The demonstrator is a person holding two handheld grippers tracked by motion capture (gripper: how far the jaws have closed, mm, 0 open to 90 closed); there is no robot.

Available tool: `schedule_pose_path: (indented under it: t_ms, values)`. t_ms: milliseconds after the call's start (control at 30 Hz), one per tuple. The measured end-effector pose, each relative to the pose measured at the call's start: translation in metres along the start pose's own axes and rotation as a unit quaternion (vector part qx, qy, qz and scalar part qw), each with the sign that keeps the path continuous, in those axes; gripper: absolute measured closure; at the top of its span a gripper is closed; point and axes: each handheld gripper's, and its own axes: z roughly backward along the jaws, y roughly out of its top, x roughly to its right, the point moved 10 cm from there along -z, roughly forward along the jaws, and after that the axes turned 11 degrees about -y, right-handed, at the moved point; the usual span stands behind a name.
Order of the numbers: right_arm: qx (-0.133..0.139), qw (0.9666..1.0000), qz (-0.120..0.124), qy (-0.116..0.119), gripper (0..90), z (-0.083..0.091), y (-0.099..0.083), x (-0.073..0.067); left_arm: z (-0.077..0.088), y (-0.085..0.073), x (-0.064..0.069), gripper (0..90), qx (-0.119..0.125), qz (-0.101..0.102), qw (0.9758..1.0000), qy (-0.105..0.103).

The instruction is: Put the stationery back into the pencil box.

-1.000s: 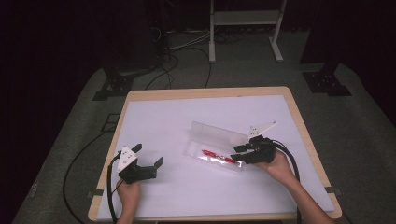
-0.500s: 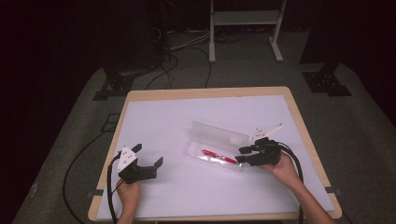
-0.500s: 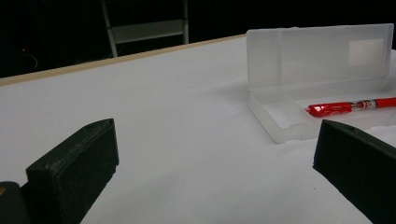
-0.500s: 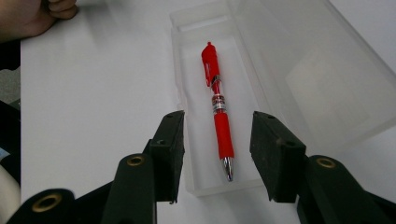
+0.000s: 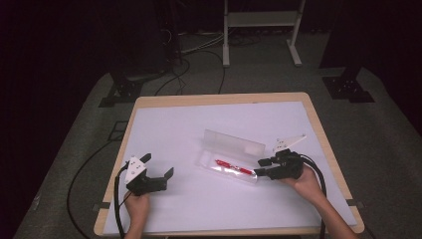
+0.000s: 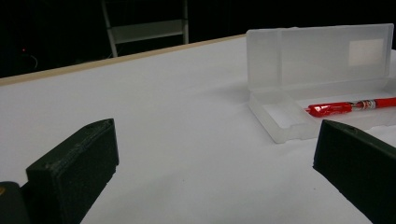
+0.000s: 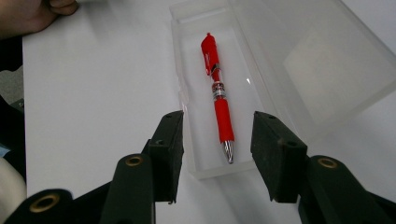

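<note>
Hovering my right gripper (image 7: 217, 154) at the near end of the clear plastic case (image 5: 230, 160), I have its jaws about half open and empty, one on each side of the tray's end. The red pen (image 7: 218, 98) lies inside the tray, its metal tip pointing back at me toward 6 o'clock and its cap end away toward 12. Nothing presses on the case walls or the pen; in the right gripper view the pads stand just clear of the plastic. I judge the pen has been laid in lengthwise because the tray is narrow and takes it no other way, and the lid (image 6: 322, 53) stands propped up on the far side so the tray stays reachable from above.

From the high view the case sits a little right of the middle of the white table (image 5: 199, 124), with my right gripper at its 3 o'clock end. My left gripper (image 5: 158, 175) rests well apart at about 8 o'clock from the case, jaws spread wide and holding nothing, aimed level across the table toward the case's other end, probably ready to steady it when the lid comes down
</note>
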Motion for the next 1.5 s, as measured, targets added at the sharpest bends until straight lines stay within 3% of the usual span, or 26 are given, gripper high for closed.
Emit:
schedule_pose_path:
  t_ms: [1500]
  values:
    - [0.005,0.9989,-0.04,-0.022,50.6,0.026,-0.047,0.012,0.0,0.0,0.0,0.0,-0.002,-0.003,1.0,0.001]
